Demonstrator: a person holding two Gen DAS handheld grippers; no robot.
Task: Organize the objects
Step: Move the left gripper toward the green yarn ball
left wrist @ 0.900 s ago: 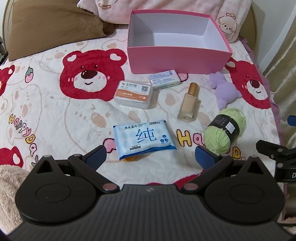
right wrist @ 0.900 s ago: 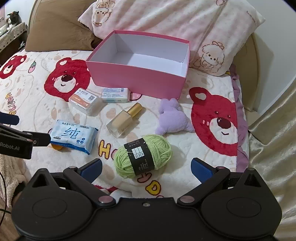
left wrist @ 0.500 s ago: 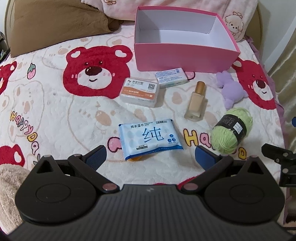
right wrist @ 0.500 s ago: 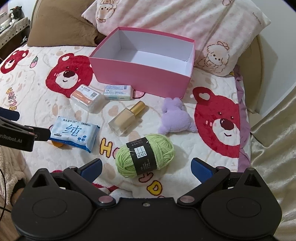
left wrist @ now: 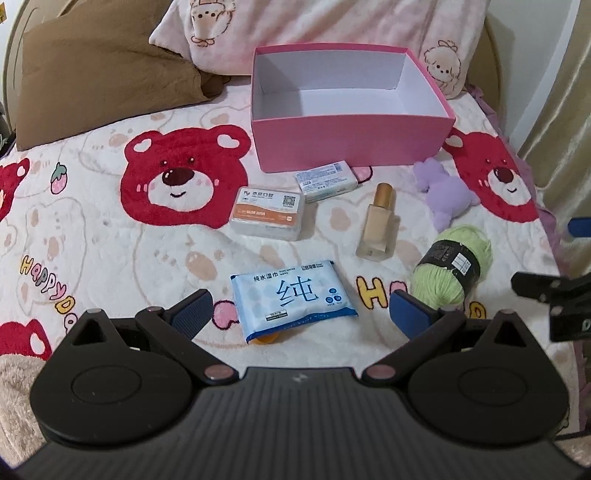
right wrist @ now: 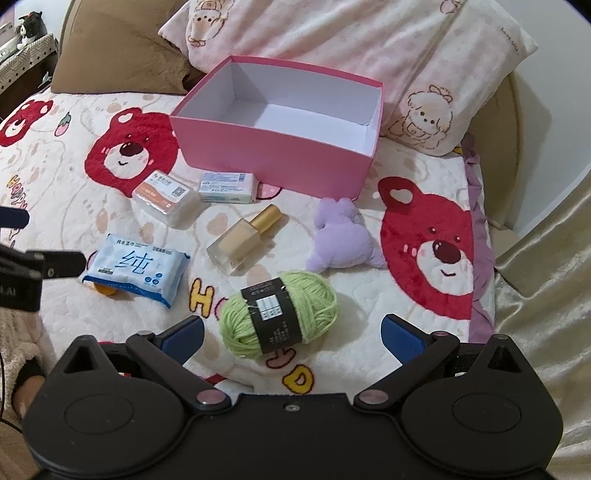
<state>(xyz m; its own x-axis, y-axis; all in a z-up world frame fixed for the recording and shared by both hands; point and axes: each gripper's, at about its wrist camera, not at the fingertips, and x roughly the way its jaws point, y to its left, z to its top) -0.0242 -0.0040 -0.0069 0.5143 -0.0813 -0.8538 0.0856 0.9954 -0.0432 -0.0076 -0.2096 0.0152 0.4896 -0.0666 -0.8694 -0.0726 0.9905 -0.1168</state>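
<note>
Both grippers hang above a bed covered with a bear-print blanket [left wrist: 110, 229], and each has its blue-padded jaws spread wide with nothing between them. From the left wrist, the left gripper [left wrist: 301, 310] frames the blue wet-wipe pack [left wrist: 293, 295], which lies flat on the blanket with an orange thing poking out from under its near corner. From the right wrist, the right gripper [right wrist: 291, 334] frames the green yarn ball [right wrist: 279, 314] with its black paper band. The open pink box [left wrist: 351, 147], white inside, stands at the far side against the pillows. Just in front of it lie a small white-and-blue packet [left wrist: 327, 181] and a clear case with an orange label [left wrist: 267, 214], close beside each other. A glass bottle with a gold cap [right wrist: 242, 240] lies on its side between these and a purple plush toy [right wrist: 343, 238]. Only the right wrist view takes in the side shelf with a figurine [right wrist: 31, 22] at far left, the whole of the pink dog-print pillow [right wrist: 424, 55], and a person's fuzzy sleeve [right wrist: 18, 339] at lower left. Only the left wrist view shows the "HAPPY" lettering [left wrist: 44, 284] in full and most of the brown pillow [left wrist: 103, 81].
</note>
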